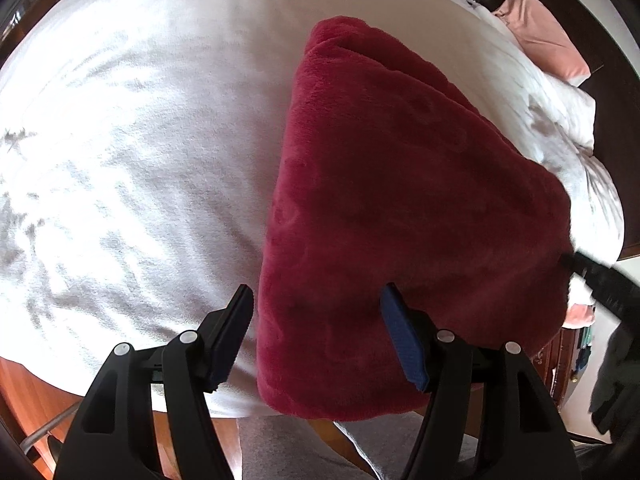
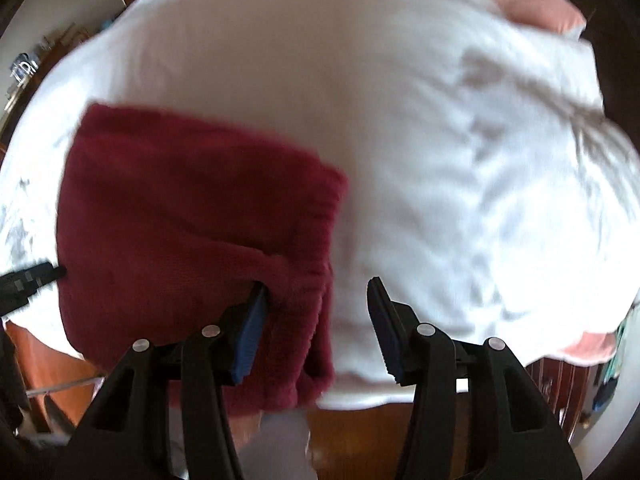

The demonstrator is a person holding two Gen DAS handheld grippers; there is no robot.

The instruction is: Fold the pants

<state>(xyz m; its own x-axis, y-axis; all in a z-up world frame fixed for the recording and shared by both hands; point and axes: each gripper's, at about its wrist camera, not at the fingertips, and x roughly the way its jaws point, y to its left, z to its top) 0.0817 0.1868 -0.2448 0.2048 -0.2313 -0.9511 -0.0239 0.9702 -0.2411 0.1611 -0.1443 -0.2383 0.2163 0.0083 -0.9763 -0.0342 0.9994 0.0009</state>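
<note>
Red pants (image 1: 400, 200) lie folded mid-frame on the bed (image 1: 140, 140); your left gripper (image 1: 316, 332) and right gripper (image 2: 316, 320) gape empty, so press edges flat.

One folded red pants (image 1: 400, 184), one white bed (image 1: 140, 140), one pink pillow (image 1: 544, 36), two claws.

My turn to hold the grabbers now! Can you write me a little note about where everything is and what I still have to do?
Left gripper: open, holding nothing, over the near left edge of the red pants.
Right gripper: open, nothing pinched, over the pants' near right corner.
Pants: folded into a thick, roughly rectangular bundle lying on the white bed cover, near edge hanging slightly over the side of the bed. Pink pillow at the far end.
Done: the folds look made and released.
Left: probably just check the edges line up, or make one more fold if you want it smaller.
</note>
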